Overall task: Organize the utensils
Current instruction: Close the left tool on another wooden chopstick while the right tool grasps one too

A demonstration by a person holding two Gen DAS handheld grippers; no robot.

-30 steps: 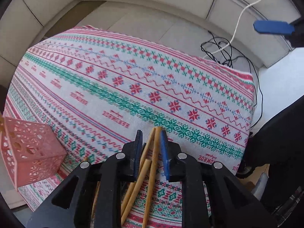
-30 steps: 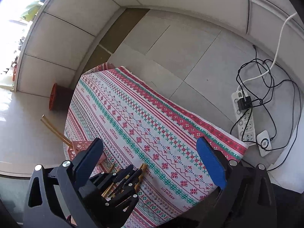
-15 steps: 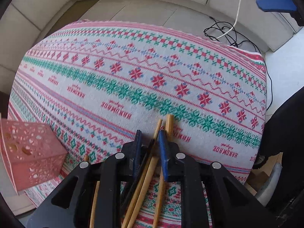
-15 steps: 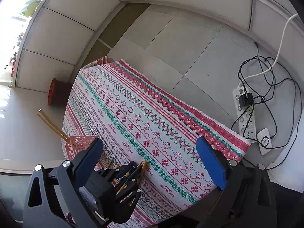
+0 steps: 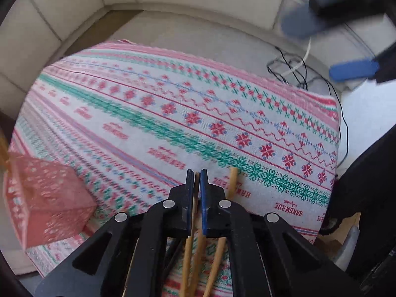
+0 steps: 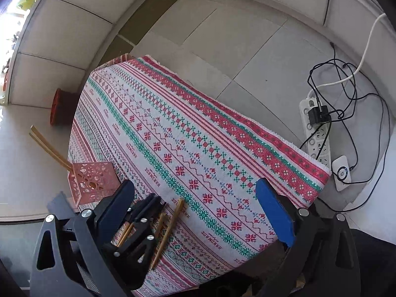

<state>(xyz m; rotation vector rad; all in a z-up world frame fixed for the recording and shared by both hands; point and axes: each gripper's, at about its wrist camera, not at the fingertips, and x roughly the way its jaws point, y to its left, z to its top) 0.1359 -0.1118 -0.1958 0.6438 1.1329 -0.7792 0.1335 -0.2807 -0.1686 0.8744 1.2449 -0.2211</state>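
1. While several slim bamboo chopsticks (image 5: pixel 232 183) lie loose at the near edge of the patterned woven tablecloth (image 5: pixel 153 104), the left gripper (image 5: pixel 197 180) has just been closing and now pinches a single chopstick (image 5: pixel 196 185) between its blue pads, probably to lift it alone.
2. Left of it stands the pink perforated square holder (image 6: pixel 91 180), already bearing two chopsticks (image 6: pixel 48 148), the likely destination.
3. At the right, the right gripper (image 6: pixel 195 208) hangs spread wide and empty above the cloth, apparently waiting.

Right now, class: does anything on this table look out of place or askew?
Yes. Loose chopsticks lie scattered on the tablecloth instead of in the pink holder, where two chopsticks lean out steeply.
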